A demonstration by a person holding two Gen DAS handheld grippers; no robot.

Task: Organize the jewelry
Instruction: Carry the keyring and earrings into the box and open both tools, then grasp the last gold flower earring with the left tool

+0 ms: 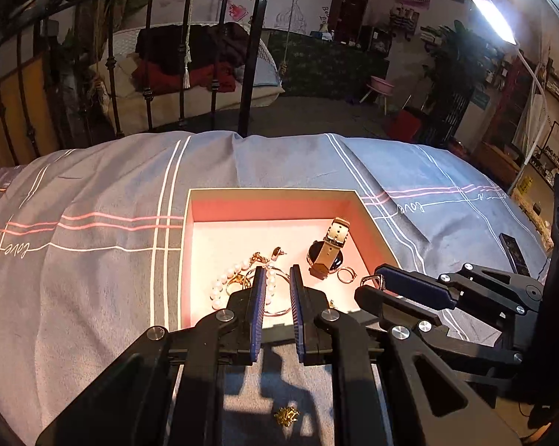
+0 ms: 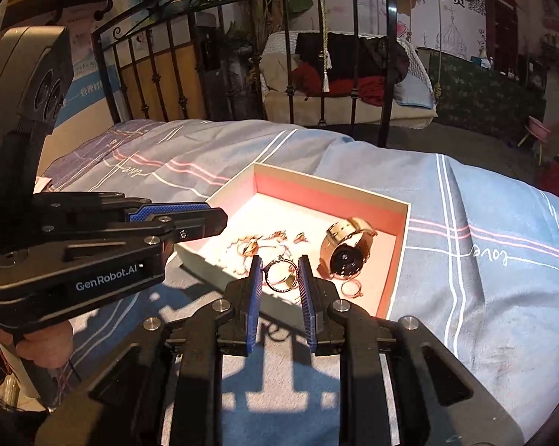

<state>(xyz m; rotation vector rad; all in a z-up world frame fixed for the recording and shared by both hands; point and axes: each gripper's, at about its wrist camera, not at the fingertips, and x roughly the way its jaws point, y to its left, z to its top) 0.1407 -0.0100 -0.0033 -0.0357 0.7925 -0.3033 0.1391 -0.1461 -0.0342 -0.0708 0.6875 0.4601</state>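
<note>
An open pink-lined box [image 1: 279, 208] [image 2: 398, 260] lies on the bed cover. It holds a pearl bracelet [image 1: 223, 282], tangled gold chains [image 2: 253, 245], a watch [image 1: 325, 256] [image 2: 348, 252] with a beige strap, and thin rings [image 1: 346, 274] [image 2: 352, 287]. My left gripper [image 1: 277, 271] [image 2: 219, 219] hovers over the box's near edge, shut with nothing between its pads. My right gripper [image 2: 279, 265] [image 1: 370, 278] is shut on a dark-studded bangle [image 2: 275, 277] [image 1: 371, 281], held above the box's near right corner. A small gold chain lump [image 1: 286, 416] lies on the cover beneath the left gripper.
The striped grey-blue bed cover [image 1: 93, 260] spreads all around the box. A black iron bed frame [image 1: 253, 55] stands at the far edge. A dark flat device [image 1: 514, 256] lies on the cover at the right. A hand [image 2: 45, 345] grips the left tool.
</note>
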